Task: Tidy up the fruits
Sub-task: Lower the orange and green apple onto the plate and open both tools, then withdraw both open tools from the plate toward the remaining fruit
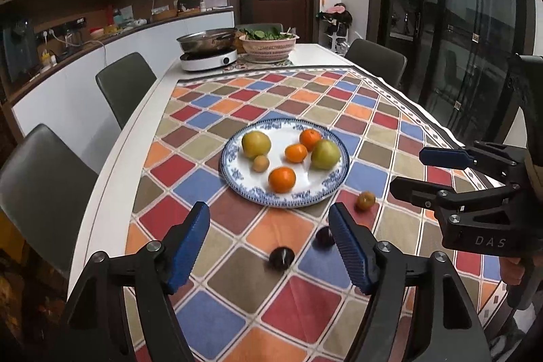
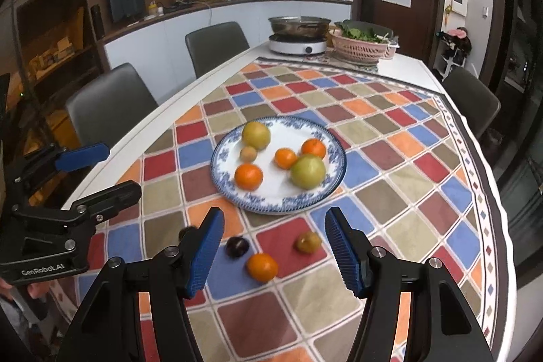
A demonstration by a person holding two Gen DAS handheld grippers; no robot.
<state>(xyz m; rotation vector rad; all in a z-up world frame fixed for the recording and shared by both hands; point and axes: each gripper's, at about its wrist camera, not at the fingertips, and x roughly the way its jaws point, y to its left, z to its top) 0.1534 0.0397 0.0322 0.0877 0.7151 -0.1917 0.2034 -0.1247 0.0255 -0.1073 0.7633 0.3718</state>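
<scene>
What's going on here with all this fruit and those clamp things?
A person holds a two-finger gripper in each hand over a table with a checkered cloth, gathering fruit onto a blue-and-white plate. Six fruits already lie on the plate. Off it, on the cloth, lie an orange, a small yellowish fruit and two dark plums. The left gripper and right gripper are both open, holding nothing.
</scene>
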